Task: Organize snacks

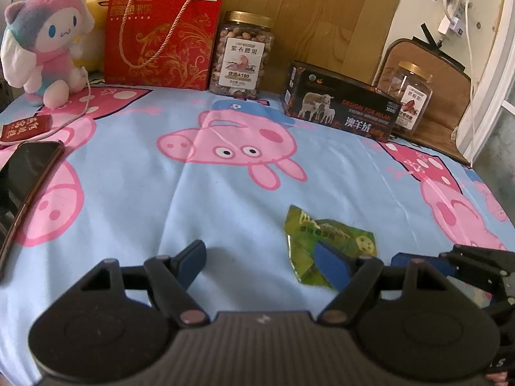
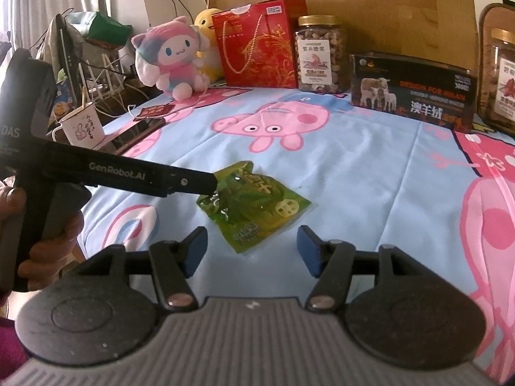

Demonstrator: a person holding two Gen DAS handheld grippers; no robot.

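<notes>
Left wrist view: my left gripper [image 1: 260, 262] hangs low over the cloth [image 1: 193, 212], fingers spread wide and grasping nothing. Its right finger [image 1: 331, 265] overlaps the near edge of the green snack packet [image 1: 325, 241], which lies flat near the front of the cloth. My right gripper [image 1: 450, 265] enters from the right edge, just beside the packet.

Right wrist view: my right gripper [image 2: 252, 249] also stands spread apart and unladen, the packet [image 2: 254, 207] lying just ahead between its fingers. My left hand [image 2: 48, 241] grips its tool's handle at left, arm level, the tool reaching to the packet's far-left corner. Jars [image 2: 320, 54] and boxes [image 2: 412, 91] line the back.
</notes>
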